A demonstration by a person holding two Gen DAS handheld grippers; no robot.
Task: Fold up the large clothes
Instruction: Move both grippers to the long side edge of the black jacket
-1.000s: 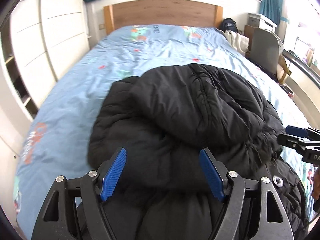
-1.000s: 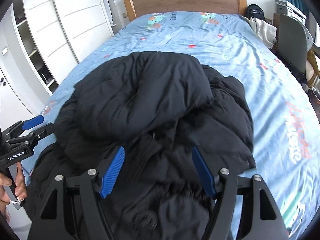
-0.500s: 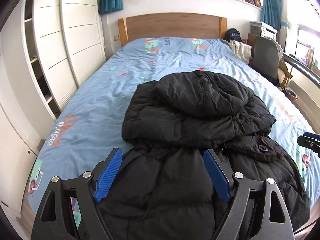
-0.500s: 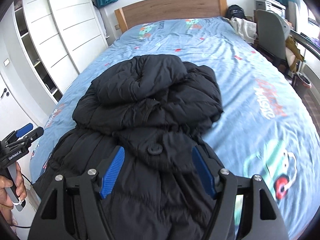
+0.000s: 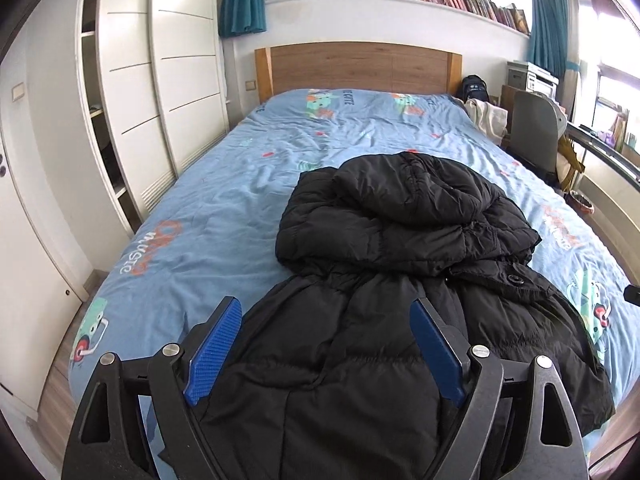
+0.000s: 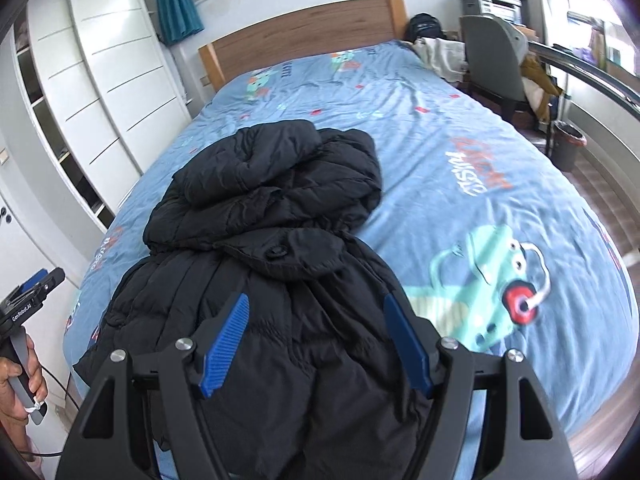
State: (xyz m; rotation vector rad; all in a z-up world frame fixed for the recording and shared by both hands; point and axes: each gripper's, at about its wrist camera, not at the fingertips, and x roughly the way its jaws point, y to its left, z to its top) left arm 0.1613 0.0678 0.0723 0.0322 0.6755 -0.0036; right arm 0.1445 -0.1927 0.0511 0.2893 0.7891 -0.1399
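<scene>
Black jacket (image 5: pixel 400 280) overhangs bed (image 5: pixel 224 208) foot edge; wide clear sheet either side. L gripper (image 5: pixel 326 346), R gripper (image 6: pixel 316 340): fingers apart, empty.

— How is the room lit?
— Daylight is let in through the windows (image 5: pixel 612 92) at the far right, where glare is seen.

— And sharpness?
— The bedspread (image 6: pixel 460 184) is smeared at the near right edge in the right view. Straight lines are bowed, and corners are darkened.
</scene>
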